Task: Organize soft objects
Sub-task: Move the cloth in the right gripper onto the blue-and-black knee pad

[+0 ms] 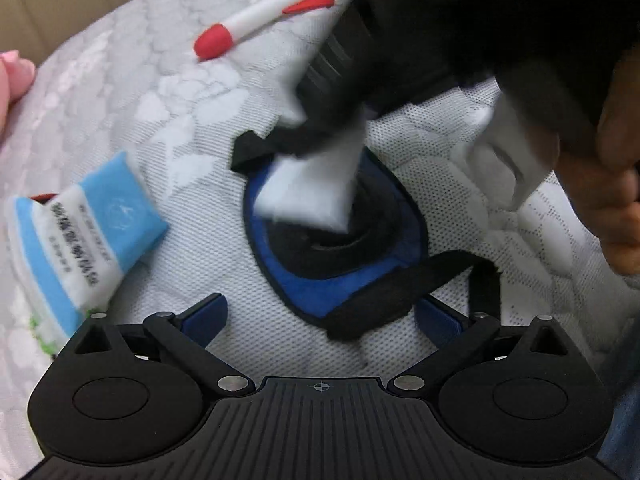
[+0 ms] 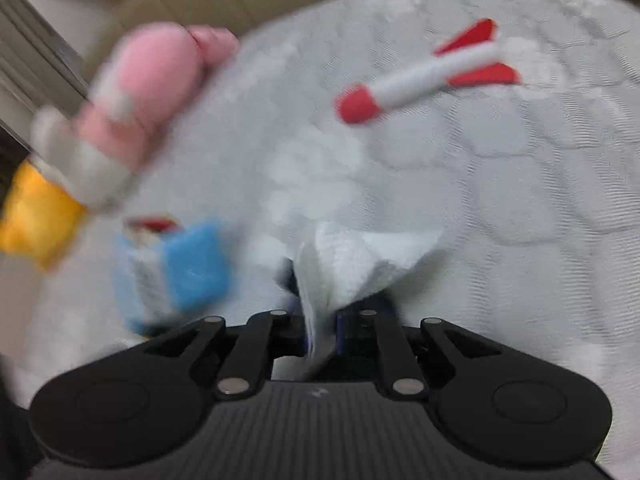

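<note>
Two grippers are over the bed [image 2: 500, 208] right now, and they are doing opposite things. The right gripper [image 2: 320, 320] is clamped on a white cloth [image 2: 360, 260]: the fabric is pinched between its blue pads and fans out ahead of them, up and to the right in the right wrist view. From the left wrist camera that same white cloth [image 1: 308, 188] hangs as a blurred flap under the right gripper [image 1: 336, 92], dangling over a blue eye mask [image 1: 320, 292].

The left gripper [image 1: 320, 316] stands spread wide with nothing between its pads, pointing steeply down at the mask. The mask lies flat on the quilted cover, its long axis running from upper left to lower right in the left wrist view, with one black strap [image 1: 256, 148] trailing toward the top left and the other curling off at the lower right.

Off to the left sits a light blue and white plush packet [image 1: 88, 232] with printed text, tilted, its long axis leaning up to the right. Further back lies a red and white rocket toy [image 1: 260, 12], nose toward the lower left, fins toward the upper right. A pink plush [image 2: 148, 92] rests near the bed's far left edge, with a yellow soft piece [image 2: 36, 224] just below it. A hand [image 1: 616, 184] shows at the right edge.
</note>
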Action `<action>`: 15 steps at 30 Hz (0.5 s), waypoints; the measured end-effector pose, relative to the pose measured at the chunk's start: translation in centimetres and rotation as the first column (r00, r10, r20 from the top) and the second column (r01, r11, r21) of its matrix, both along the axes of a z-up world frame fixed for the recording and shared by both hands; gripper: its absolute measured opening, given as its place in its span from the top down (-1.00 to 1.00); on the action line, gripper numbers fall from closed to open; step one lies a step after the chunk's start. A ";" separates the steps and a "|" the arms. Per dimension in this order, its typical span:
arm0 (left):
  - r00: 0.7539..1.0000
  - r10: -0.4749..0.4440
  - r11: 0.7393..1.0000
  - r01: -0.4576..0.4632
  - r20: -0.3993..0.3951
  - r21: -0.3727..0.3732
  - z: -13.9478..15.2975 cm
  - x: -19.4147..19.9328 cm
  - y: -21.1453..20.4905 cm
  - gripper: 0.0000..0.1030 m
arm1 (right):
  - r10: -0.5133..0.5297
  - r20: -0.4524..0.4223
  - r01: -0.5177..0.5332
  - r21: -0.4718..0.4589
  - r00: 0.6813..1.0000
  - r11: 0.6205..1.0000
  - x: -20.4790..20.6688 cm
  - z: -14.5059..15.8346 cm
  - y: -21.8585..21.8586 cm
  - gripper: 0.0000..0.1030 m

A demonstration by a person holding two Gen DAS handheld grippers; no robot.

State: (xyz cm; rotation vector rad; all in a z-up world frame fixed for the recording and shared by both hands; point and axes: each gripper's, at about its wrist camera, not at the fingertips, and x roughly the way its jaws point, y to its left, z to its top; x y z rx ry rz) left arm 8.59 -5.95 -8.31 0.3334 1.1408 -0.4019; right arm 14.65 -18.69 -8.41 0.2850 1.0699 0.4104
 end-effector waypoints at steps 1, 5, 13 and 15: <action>1.000 0.001 1.000 -0.001 -0.005 0.003 0.0 0.1 0.2 -0.99 | -0.029 -0.009 0.029 -0.024 1.000 0.999 -0.2 0.0 -0.6 0.65; 1.000 0.004 1.000 -0.003 -0.018 0.013 -0.2 0.6 0.8 -0.99 | -0.154 -0.020 0.151 -0.111 0.988 0.982 -1.8 0.7 -3.1 0.65; 0.996 0.075 0.997 -0.075 -0.056 0.003 0.0 1.3 4.0 -0.99 | -0.134 -0.093 0.149 0.194 0.987 0.970 -5.4 2.9 -3.2 0.70; 0.993 0.089 0.996 -0.091 -0.073 -0.016 0.1 1.1 4.4 -0.99 | -0.090 -0.126 0.116 0.217 0.988 0.969 -5.5 2.2 -2.2 0.70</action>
